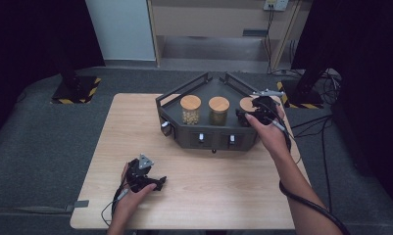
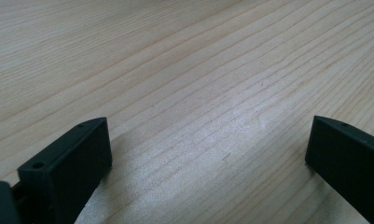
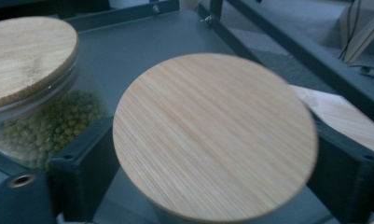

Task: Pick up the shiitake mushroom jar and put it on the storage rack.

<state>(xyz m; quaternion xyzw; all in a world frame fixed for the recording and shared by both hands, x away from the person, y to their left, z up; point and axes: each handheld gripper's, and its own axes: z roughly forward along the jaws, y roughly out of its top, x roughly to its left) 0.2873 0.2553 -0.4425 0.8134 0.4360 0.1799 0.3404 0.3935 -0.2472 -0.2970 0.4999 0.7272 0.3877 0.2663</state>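
A dark angular rack point(image 1: 184, 128) at the table's far side holds three glass jars with bamboo lids. My right gripper point(image 1: 247, 115) is at the rightmost jar point(image 1: 245, 103). In the right gripper view its black jaws flank that jar just under its round lid point(image 3: 212, 135), which hides whether the pads touch the glass; I read the right gripper point(image 3: 212, 158) as open. The middle jar point(image 3: 31, 93), full of green beans, stands just beside it. My left gripper point(image 1: 155, 183) rests open on the bare wood near the front left, and in its own view nothing lies between the left gripper's point(image 2: 208, 135) jaws.
The left jar point(image 1: 190, 108) and middle jar point(image 1: 218, 110) stand close together on the rack. The rack has raised rails at the back and small knobs point(image 1: 201, 137) on its front face. Cables trail from both grippers and over the floor at the right.
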